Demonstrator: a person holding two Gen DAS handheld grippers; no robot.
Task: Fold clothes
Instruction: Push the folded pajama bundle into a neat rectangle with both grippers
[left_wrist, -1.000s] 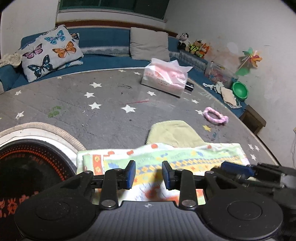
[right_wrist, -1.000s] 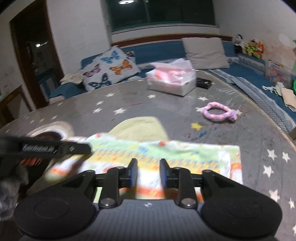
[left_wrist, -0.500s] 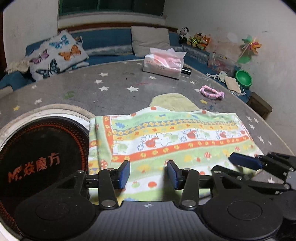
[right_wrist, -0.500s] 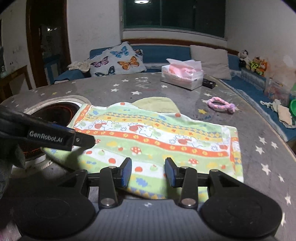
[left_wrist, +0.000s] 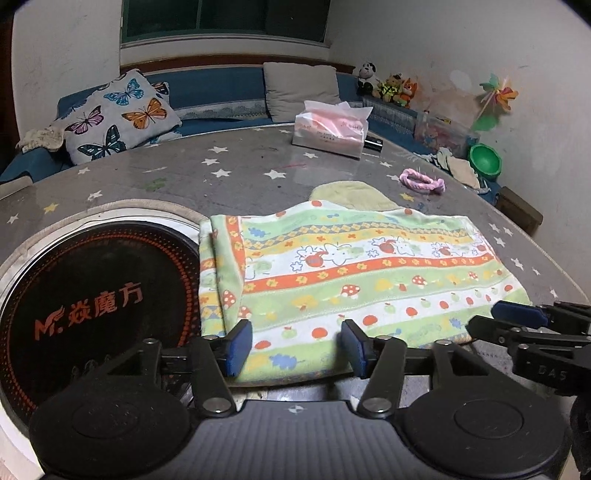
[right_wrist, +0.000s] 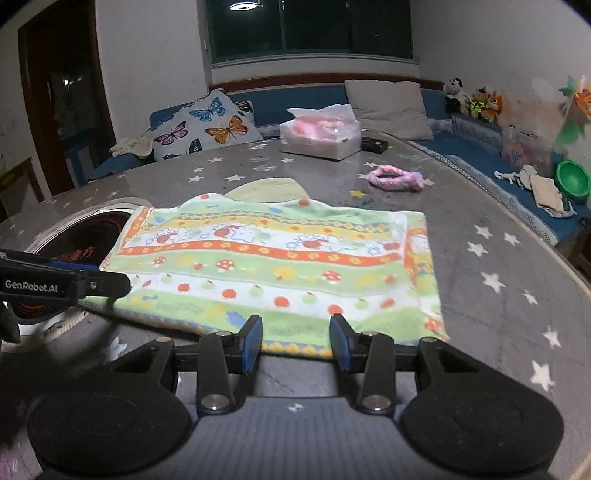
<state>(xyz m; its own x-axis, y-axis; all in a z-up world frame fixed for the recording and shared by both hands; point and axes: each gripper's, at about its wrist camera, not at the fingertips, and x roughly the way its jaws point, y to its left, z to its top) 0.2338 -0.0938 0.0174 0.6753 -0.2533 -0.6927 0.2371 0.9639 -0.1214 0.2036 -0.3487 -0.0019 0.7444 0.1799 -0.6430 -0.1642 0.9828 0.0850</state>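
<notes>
Green, orange and white stripes run across the cloth, with little mushrooms and apples on it. It lies flat on the grey table with white stars. Its left end hangs over the rim of the round black stove.

My left claw is over the near edge of the cloth. Its jaws are opening, and the blue pads do not press on the cloth. My right claw is at the near edge too, closer to the right end. Its jaws are also opening, and nothing is pinched between them.

Behind the cloth peeks a yellow rag. Farther back are a pink ring and a tissue box. A butterfly pillow sits on the blue couch.
</notes>
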